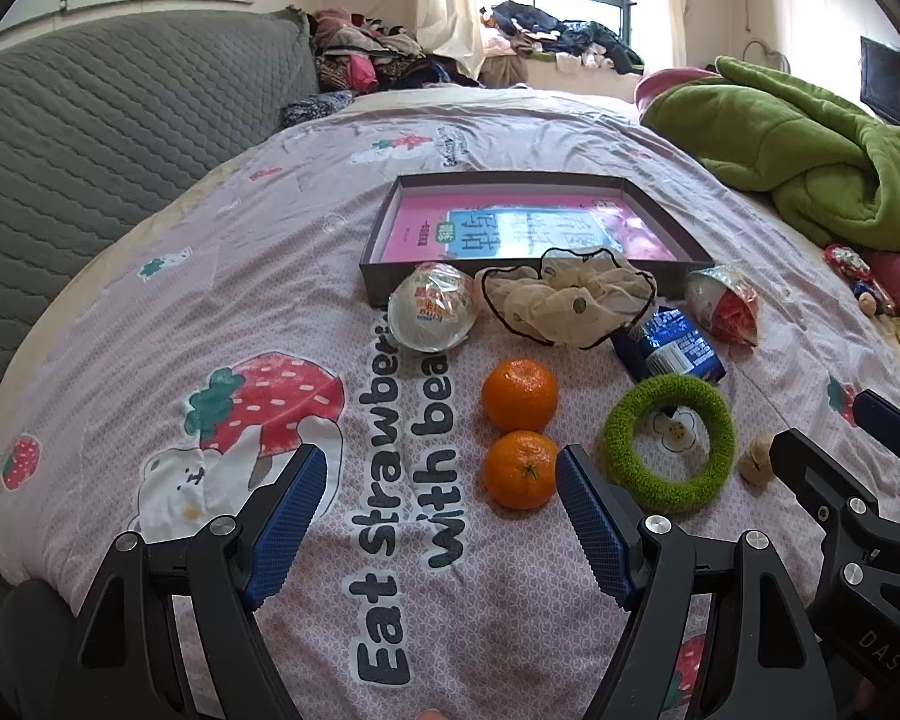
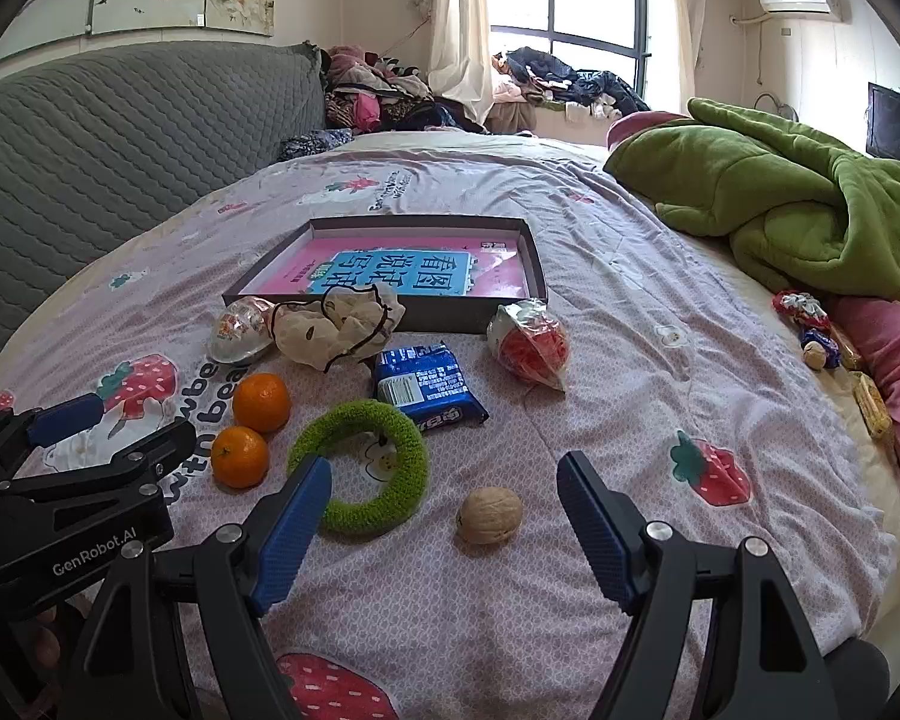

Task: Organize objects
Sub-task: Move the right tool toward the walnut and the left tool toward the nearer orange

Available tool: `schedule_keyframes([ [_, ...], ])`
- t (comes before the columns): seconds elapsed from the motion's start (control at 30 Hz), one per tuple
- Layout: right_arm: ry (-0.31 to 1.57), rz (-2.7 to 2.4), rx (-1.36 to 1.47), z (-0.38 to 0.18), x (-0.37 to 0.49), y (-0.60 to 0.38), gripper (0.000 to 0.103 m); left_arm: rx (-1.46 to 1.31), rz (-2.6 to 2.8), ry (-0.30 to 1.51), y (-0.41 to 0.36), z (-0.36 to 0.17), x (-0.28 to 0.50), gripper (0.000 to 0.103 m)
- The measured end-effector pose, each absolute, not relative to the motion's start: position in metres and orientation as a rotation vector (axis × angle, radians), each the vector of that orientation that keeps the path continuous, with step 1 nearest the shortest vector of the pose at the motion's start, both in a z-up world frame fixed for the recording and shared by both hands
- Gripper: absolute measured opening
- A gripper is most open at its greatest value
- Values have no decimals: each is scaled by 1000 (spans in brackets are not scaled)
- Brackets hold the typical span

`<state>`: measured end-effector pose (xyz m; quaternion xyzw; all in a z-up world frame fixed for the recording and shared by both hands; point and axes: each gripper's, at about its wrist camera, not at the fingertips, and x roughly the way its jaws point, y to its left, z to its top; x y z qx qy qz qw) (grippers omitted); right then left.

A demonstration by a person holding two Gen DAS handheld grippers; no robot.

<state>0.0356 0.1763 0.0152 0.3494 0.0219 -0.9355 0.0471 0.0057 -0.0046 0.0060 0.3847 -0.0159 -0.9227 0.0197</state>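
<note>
On the bed lie two oranges [image 1: 519, 469] [image 1: 519, 395], a green fuzzy ring [image 1: 669, 441], a walnut [image 2: 489, 514], a blue snack packet [image 2: 427, 391], a cream scrunchie [image 1: 564, 297], a clear egg capsule [image 1: 431, 313] and a red wrapped snack [image 2: 531, 342]. Behind them is a shallow grey box [image 1: 390, 285] holding a pink book [image 2: 390, 276]. My left gripper [image 1: 441, 471] is open and empty, its right finger beside the near orange. My right gripper [image 2: 444, 480] is open and empty, with the walnut between its fingers and the ring at its left finger.
A green blanket [image 2: 780, 204] is heaped at the right with small candies [image 2: 810, 324] below it. A grey quilted headboard [image 1: 108, 138] stands at the left. Clothes [image 2: 384, 96] are piled at the far end under the window.
</note>
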Motion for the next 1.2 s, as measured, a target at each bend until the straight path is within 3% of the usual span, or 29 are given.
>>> schedule_keyframes([
  [0.97,136,-2936,827,44,49,172,77,990,-2959,-31,-7,35,19,80],
  [1.2,107,-2910,893,39,46,176,77,1103,-2932,-45,-8,26,14,80],
])
